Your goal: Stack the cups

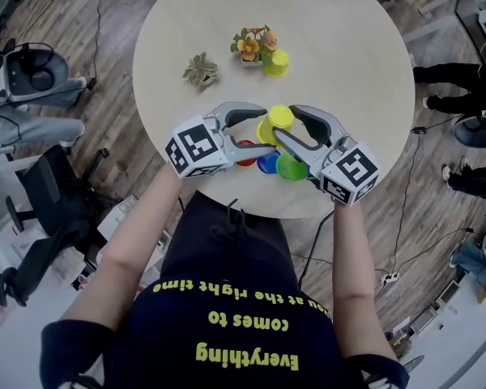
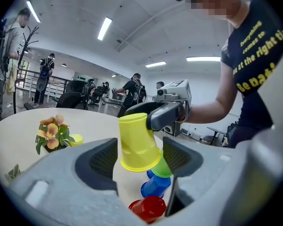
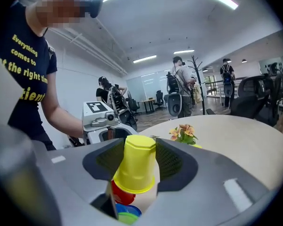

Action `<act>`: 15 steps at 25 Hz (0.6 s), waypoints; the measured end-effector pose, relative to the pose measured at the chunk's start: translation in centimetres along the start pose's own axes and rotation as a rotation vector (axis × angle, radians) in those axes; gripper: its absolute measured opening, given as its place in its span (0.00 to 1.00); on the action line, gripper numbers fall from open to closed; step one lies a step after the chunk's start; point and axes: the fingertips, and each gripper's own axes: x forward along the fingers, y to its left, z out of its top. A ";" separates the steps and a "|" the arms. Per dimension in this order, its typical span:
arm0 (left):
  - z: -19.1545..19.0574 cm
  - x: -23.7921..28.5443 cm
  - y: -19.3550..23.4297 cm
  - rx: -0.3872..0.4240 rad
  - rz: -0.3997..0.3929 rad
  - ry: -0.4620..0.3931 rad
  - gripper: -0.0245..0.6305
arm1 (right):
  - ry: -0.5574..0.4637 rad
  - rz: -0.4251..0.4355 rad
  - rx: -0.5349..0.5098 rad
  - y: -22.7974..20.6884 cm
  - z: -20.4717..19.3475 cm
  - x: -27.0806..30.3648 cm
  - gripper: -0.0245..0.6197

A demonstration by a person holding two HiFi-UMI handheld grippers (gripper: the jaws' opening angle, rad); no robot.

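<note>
My right gripper [image 1: 285, 125] is shut on an upside-down yellow cup [image 1: 277, 121], held above the table; in the right gripper view the cup [image 3: 137, 166] sits between both pads. My left gripper [image 1: 257, 128] faces it from the left, open. In the left gripper view the cup [image 2: 137, 142] shows between the left gripper's pads without touching them. Below lie a red cup [image 1: 245, 153], a blue cup [image 1: 266, 164] and a green cup [image 1: 291, 168], close together near the table's front edge. A second yellow cup [image 1: 276, 63] stands farther back.
A small flower pot [image 1: 254, 45] stands beside the far yellow cup, and a small green plant [image 1: 201, 70] sits to its left on the round table [image 1: 348, 63]. Chairs and people surround the table.
</note>
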 end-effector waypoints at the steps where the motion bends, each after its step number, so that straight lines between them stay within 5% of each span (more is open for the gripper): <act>1: 0.1 -0.1 -0.2 0.004 -0.002 0.000 0.51 | -0.004 0.011 -0.018 0.7 0.2 -0.1 0.39; 8: -0.7 -0.1 -1.8 0.118 0.000 0.043 0.42 | 0.002 0.063 -0.047 3.3 -0.3 -0.9 0.39; 15: -3.7 -0.2 -3.7 0.108 -0.012 0.038 0.42 | -0.012 -0.011 0.003 2.6 -1.1 -3.4 0.39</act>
